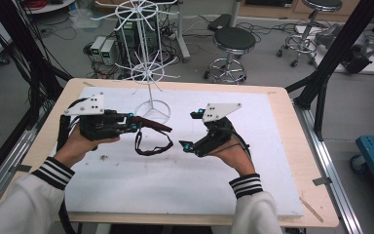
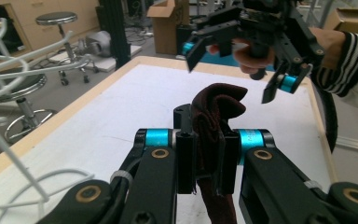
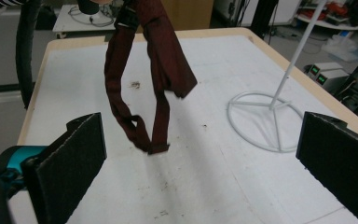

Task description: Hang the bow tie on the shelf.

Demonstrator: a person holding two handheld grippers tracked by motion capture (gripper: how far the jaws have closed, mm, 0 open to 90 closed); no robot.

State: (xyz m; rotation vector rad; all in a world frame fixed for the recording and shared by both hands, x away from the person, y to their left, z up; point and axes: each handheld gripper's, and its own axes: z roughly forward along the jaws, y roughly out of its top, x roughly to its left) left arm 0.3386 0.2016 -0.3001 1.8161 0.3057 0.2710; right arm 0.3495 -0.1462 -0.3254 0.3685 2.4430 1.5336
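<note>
A dark red fabric strap [image 1: 152, 142] hangs in a loop above the white board [image 1: 175, 185], and its lower end touches the board. My left gripper [image 1: 132, 123] is shut on one end of it. In the left gripper view the strap [image 2: 214, 105] is bunched between the jaws of the left gripper [image 2: 208, 161]. To the right of the strap, my right gripper [image 1: 190, 130] is open and holds nothing. The left gripper view shows the right gripper [image 2: 235, 70] farther off. In the right gripper view the strap [image 3: 161, 79] dangles ahead of the wide-open right gripper [image 3: 205, 163].
A white wire rack [image 1: 148, 63] stands at the board's far middle on a ring base [image 1: 152, 110], which the right gripper view has at its right [image 3: 261, 119]. The board lies on a wooden table [image 1: 292, 126]. Stools [image 1: 233, 44] and cables are on the floor beyond.
</note>
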